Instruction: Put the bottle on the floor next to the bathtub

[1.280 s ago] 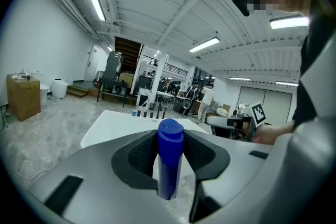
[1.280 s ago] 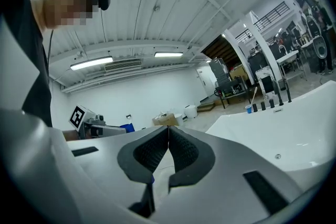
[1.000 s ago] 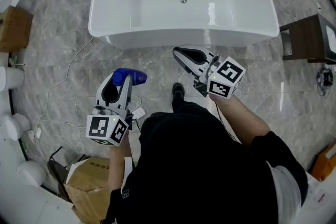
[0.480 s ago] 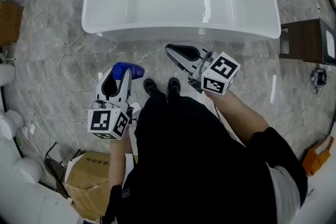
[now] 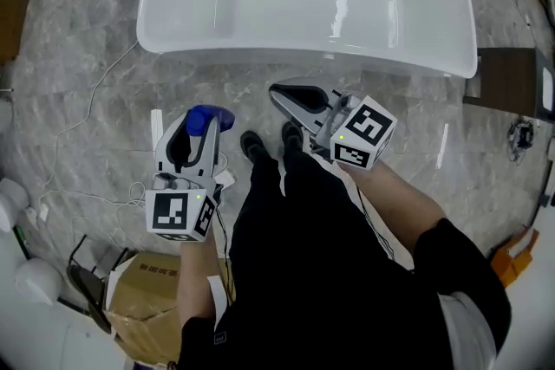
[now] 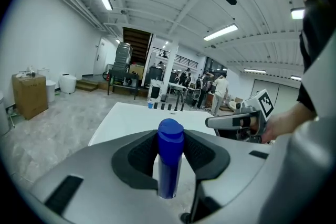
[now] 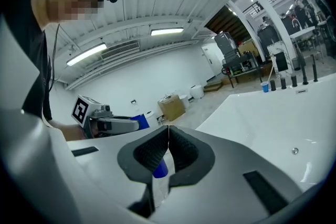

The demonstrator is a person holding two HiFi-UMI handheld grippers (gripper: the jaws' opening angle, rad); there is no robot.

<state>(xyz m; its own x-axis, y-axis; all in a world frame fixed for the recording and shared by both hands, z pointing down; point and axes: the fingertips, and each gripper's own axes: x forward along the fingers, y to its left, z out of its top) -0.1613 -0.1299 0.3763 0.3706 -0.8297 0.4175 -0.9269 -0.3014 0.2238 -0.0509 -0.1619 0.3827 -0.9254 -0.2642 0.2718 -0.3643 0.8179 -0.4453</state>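
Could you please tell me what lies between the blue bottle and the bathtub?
Only bare grey floor separates the bottle from the bathtub, as the head view shows.

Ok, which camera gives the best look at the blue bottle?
The left gripper view: the blue bottle stands upright, cap and body visible, clamped between the jaws of the left gripper. The head view shows only its blue top poking past that gripper. The right gripper view catches just a small blue sliver beside it.

A second shoe [image 5: 251, 145] now shows beside the first, below the bathtub [image 5: 260, 55], whose right end sits lower in frame. The right gripper [image 5: 276, 92] sits slightly further left.
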